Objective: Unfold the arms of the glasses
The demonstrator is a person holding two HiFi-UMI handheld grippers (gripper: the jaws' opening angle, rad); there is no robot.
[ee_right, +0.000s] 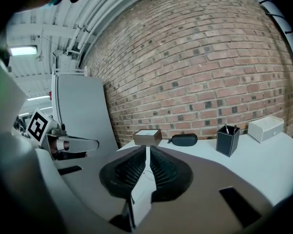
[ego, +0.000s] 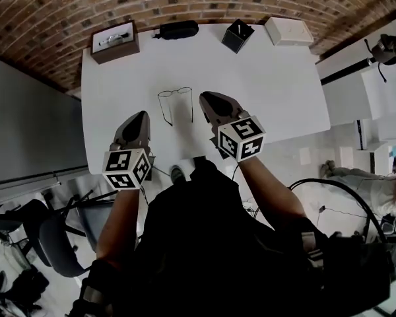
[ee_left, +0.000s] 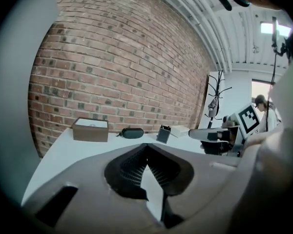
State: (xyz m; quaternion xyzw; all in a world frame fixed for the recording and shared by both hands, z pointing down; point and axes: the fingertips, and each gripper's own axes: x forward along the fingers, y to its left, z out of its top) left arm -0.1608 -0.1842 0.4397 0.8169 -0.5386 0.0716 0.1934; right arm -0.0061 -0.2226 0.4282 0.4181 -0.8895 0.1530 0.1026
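Thin wire-framed glasses [ego: 175, 104] lie on the white table [ego: 284, 91], lenses toward the far side and both arms stretched out toward me. My left gripper [ego: 142, 114] hovers just near-left of them, above the table's near edge; its jaws [ee_left: 146, 145] meet at the tips with nothing between them. Just right of the glasses and raised off the table is my right gripper [ego: 204, 96]. Its pads [ee_right: 146, 148] stand a thin slit apart and hold nothing. Neither gripper touches the glasses.
Along the table's far edge stand a brown box [ego: 115, 41] with another pair of glasses on it, a black case [ego: 178, 30], a black pen holder [ego: 237, 35] and a white box [ego: 288, 30]. A brick wall rises behind. A chair [ego: 53, 243] stands at the near left.
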